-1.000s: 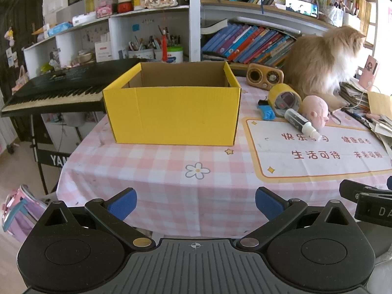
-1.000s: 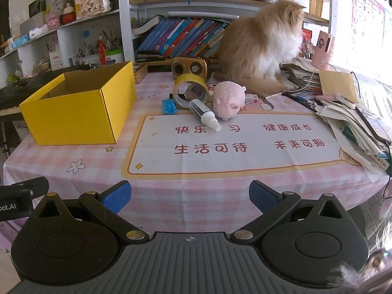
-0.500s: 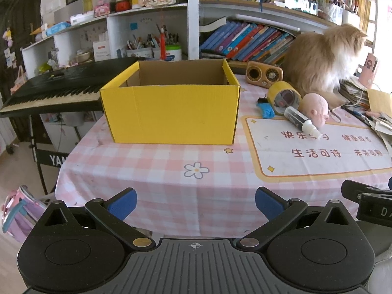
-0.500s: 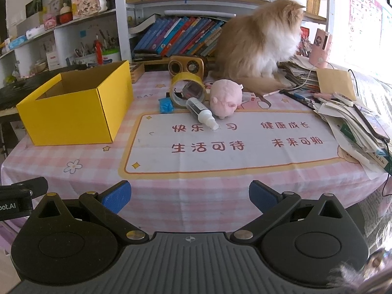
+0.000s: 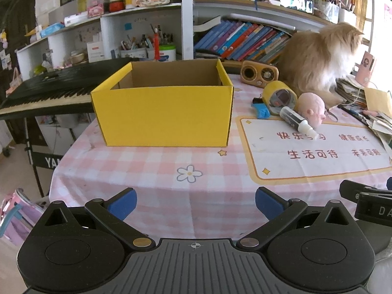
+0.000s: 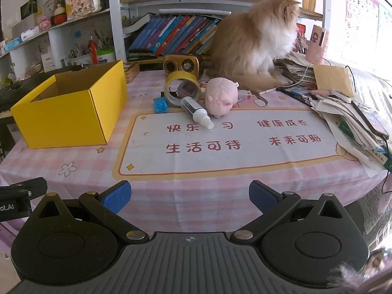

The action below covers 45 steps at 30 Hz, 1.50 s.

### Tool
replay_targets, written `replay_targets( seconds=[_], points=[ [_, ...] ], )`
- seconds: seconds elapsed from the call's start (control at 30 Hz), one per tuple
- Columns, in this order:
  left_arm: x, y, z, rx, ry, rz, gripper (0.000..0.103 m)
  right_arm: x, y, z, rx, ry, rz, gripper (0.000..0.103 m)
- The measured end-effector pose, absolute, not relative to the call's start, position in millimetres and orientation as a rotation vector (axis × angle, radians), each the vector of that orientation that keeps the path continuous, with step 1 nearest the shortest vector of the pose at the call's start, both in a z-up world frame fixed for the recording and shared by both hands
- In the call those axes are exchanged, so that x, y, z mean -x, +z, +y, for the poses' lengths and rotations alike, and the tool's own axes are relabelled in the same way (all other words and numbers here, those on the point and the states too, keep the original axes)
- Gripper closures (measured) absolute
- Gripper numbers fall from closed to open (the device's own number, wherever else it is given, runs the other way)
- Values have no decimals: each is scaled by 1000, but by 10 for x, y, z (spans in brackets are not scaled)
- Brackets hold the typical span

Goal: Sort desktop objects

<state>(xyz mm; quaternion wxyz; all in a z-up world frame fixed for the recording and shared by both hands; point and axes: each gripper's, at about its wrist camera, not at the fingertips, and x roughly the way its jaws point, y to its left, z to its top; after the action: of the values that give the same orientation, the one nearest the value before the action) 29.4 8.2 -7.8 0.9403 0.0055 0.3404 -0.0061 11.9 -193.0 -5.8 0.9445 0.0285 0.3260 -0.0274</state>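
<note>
An open yellow cardboard box stands on the pink checked tablecloth; it also shows in the right wrist view. To its right lie a yellow tape roll, a white bottle, a pink plush pig and a small blue object. The same group shows in the left wrist view: tape roll, bottle, pig. My left gripper is open and empty at the table's near edge. My right gripper is open and empty, also at the near edge.
A fluffy orange cat sits at the back right of the table. A wooden radio stands behind the tape. Stacked papers and pens cover the right side. A keyboard stands left of the table. Bookshelves fill the back.
Both grippers have risen slightly and eased toward the table; the box and objects sit a little lower in view. Nothing on the table has moved.
</note>
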Motion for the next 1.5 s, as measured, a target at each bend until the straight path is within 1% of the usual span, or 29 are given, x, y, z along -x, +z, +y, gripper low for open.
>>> replay_targets(
  seconds=[0.57,1.1,1.5],
  points=[
    [-530,-114,-166,-23,-39,729,0,-277,-87,-2169,-80,-95,683,0],
    [-768,-200,-563,-32,-113,753,0,-430,-161,-2515,-90,-143,703,0],
    [-1093,-244,-945,-20,-161,766,0,-678,-159,-2849,-81,-169,722,0]
  ],
)
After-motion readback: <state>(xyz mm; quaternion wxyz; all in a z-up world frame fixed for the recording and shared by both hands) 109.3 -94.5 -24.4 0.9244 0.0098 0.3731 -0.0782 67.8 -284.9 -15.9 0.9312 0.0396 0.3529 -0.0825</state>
